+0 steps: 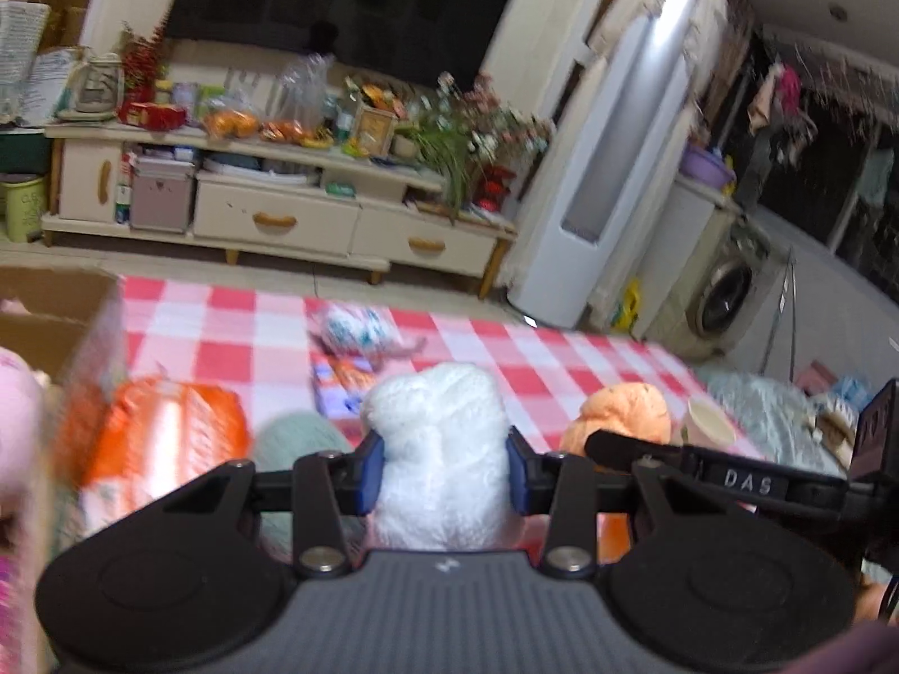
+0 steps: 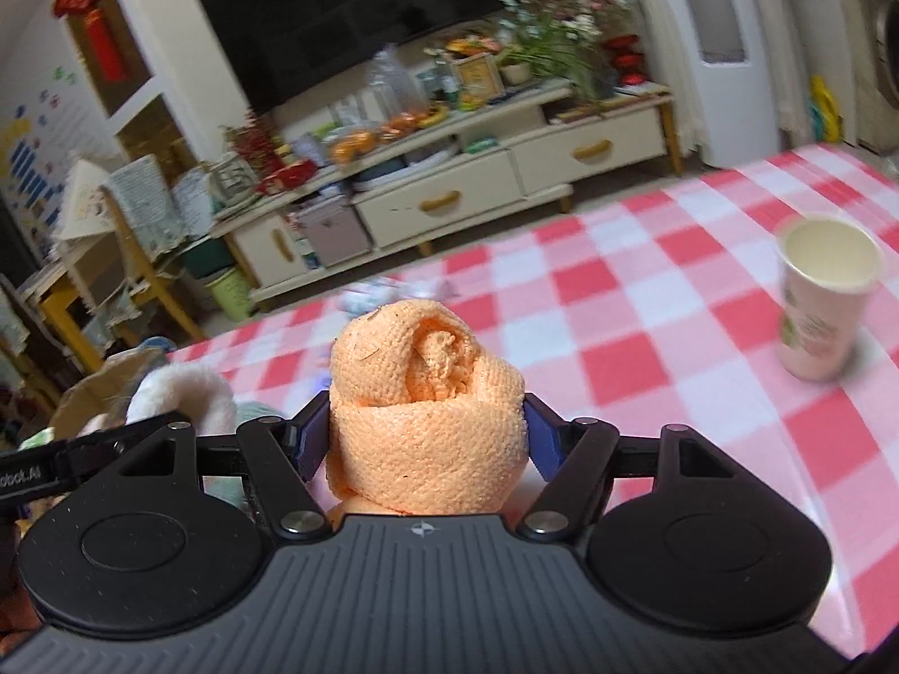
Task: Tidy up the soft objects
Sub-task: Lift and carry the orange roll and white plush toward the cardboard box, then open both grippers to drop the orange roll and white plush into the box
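My left gripper (image 1: 445,474) is shut on a white fluffy soft roll (image 1: 441,438), held above the red-and-white checked cloth (image 1: 236,331). My right gripper (image 2: 425,438) is shut on a rolled orange towel (image 2: 427,404); that towel also shows at the right of the left wrist view (image 1: 623,410). The white roll shows at the left of the right wrist view (image 2: 185,393). A cardboard box (image 1: 50,314) stands at the left with a pink soft thing (image 1: 17,410) at its edge.
An orange-and-white bag (image 1: 163,438) and a pale green soft item (image 1: 298,438) lie near the box. A paper cup (image 2: 823,297) stands on the cloth at the right. A blue-patterned bundle (image 1: 354,328) and a packet (image 1: 343,382) lie further back. A TV cabinet (image 1: 281,213) stands beyond.
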`<state>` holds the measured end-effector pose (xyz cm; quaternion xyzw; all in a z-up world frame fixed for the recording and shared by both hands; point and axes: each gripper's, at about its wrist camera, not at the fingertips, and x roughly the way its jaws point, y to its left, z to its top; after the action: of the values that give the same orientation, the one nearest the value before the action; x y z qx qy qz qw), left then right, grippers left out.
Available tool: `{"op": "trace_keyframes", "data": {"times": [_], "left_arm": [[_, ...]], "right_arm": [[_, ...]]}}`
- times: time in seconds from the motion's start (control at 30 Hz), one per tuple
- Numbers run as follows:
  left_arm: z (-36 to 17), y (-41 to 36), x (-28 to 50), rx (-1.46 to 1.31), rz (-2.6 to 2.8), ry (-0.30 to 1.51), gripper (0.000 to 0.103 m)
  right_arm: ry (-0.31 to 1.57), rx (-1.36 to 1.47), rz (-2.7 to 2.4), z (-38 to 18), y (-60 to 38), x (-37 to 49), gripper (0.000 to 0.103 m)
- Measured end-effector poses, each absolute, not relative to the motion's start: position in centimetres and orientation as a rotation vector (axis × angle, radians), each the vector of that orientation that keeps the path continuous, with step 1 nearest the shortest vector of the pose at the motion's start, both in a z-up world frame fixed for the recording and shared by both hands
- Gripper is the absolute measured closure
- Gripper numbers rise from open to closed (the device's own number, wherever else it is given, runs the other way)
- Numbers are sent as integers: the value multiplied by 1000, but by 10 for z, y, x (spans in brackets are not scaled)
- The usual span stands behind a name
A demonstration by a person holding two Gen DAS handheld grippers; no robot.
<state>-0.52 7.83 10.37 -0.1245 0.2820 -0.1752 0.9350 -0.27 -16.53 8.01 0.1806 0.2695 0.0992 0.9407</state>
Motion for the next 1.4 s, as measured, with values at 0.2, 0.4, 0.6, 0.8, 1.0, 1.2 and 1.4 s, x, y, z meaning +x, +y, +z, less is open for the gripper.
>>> {"op": "trace_keyframes", "data": {"times": [0.2,0.4,0.6,0.8,1.0,1.2,1.4], "left_arm": [[123,124,-4,-298,-263,526,62],[137,172,-4,-337,-141,482,62],[140,220,7,-376,26,458,62],[132,254,23,-414,154,490,62],[121,267,33,-426,211,531,62],[116,273,31,-416,226,554,61],[120,268,27,-369,250,549,47]], "right_arm": [[535,360,327,108,-120,23,17],[532,337,457,125,-63,52,17],[545,322,568,133,-1,80,17],[559,277,640,127,51,99,16],[604,234,641,106,78,110,16],[632,204,614,94,83,113,11],[598,224,574,103,71,97,3]]}}
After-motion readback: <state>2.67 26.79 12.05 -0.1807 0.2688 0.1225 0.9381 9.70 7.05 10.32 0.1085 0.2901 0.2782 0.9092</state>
